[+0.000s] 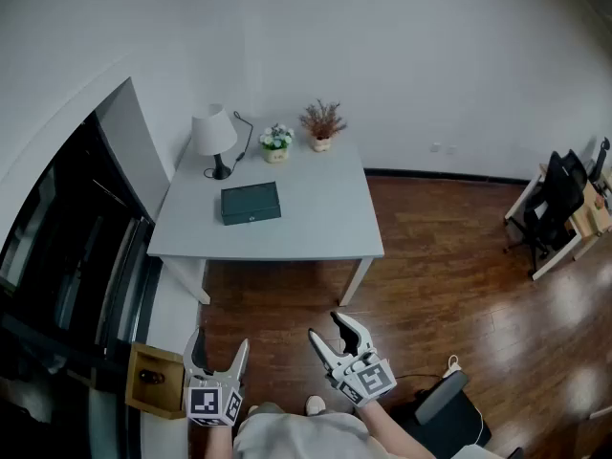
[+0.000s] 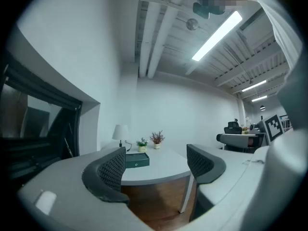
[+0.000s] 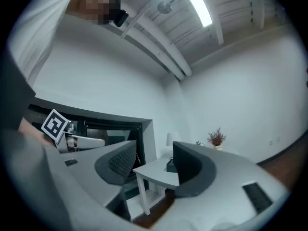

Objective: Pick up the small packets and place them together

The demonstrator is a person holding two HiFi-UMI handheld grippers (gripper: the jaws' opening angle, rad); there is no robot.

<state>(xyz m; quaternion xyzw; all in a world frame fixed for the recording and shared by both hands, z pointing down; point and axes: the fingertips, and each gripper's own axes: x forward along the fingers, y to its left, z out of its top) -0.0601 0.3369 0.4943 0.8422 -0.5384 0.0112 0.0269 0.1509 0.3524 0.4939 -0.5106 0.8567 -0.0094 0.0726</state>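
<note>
We find both tongs open and empty: the left gripper [image 1: 220, 344] and right gripper [image 1: 327, 328] hang over the floor [image 1: 449, 275], well short of the table [image 1: 316, 220]. A dark box [image 1: 251, 202] lies toward the table's left edge, a lamp [image 1: 213, 134] at its far left corner. We cannot make out any packets.

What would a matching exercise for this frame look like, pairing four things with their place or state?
1 lamp
2 dark box
3 reddish plant
4 left gripper

a jaws apart, empty
b far left corner of the table
c lying flat near the table's middle
d far edge, right of the flower pot

Pairs: 1-b, 2-c, 3-d, 4-a
</note>
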